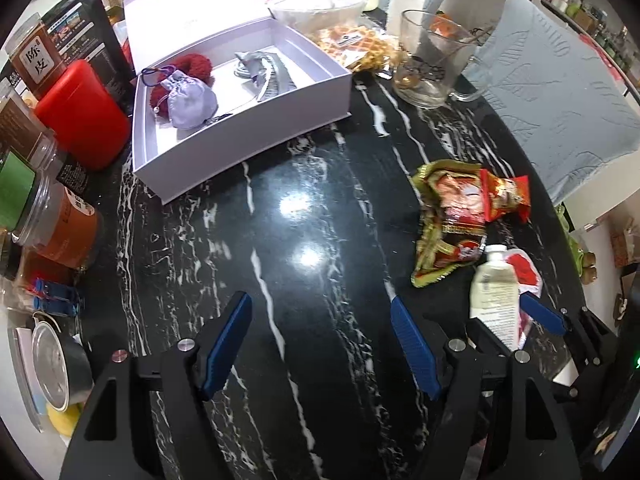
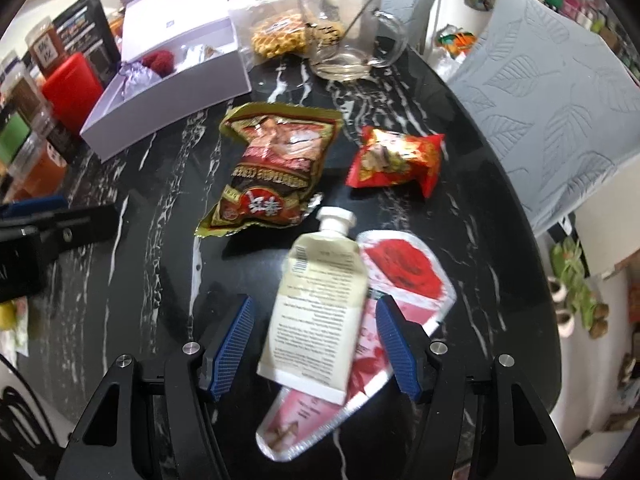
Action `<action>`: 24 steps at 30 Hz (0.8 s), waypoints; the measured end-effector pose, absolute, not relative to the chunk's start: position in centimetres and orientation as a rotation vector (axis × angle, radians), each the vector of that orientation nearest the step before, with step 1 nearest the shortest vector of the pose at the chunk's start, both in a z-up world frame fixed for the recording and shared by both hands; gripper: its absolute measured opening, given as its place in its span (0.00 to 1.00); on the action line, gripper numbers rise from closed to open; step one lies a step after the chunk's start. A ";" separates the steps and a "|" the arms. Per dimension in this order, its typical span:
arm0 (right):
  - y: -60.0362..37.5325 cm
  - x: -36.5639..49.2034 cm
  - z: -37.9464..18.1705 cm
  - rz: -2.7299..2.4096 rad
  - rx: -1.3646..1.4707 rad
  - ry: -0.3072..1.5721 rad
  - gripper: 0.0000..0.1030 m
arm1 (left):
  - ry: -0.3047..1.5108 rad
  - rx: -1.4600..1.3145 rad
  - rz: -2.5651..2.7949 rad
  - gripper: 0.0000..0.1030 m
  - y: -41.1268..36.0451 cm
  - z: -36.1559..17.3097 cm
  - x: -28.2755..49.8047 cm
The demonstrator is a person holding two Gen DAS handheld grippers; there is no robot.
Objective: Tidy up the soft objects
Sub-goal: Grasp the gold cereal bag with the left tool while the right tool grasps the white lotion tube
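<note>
My right gripper (image 2: 314, 302) stands open and points down at the black marble table (image 2: 132, 280). A cream tube (image 2: 316, 312) with a white cap lies between its jaws, and the blue pads are not pressing on it. Under the tube lies a flat red and pink pouch (image 2: 404, 272). Beyond them are a green-gold snack bag (image 2: 276, 168) and a small red packet (image 2: 396, 158). My left gripper (image 1: 320, 298) is open over bare table. The open white box (image 1: 240, 148) holds a red pompom (image 1: 192, 66), a lavender pouch (image 1: 190, 98) and a grey cloth item (image 1: 266, 76).
A glass mug (image 1: 432, 60) with a spoon stands behind a bag of waffles (image 1: 356, 46). A red canister (image 1: 84, 116) and several jars (image 1: 60, 224) crowd the left edge. A grey cushioned chair (image 1: 556, 92) borders the table's curved right edge.
</note>
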State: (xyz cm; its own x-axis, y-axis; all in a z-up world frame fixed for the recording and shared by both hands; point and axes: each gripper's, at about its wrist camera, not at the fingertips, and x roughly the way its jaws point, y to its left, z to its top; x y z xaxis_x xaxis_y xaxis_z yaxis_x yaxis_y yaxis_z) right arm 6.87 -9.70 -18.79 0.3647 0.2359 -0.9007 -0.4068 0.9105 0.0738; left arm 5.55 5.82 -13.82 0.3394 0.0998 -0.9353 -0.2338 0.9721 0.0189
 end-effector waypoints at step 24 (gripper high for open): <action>-10.8 8.3 -17.8 0.355 -0.278 1.049 0.21 | 1.190 -0.119 0.129 0.70 4.1 -14.9 10.0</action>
State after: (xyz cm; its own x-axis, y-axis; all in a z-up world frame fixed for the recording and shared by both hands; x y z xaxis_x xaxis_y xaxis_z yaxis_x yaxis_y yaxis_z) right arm 8.31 -10.79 -17.83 0.4505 0.1526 -0.8797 -0.4134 0.9089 -0.0541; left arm 10.02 4.14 -14.90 0.3659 0.0375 -0.9299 -0.1632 0.9863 -0.0245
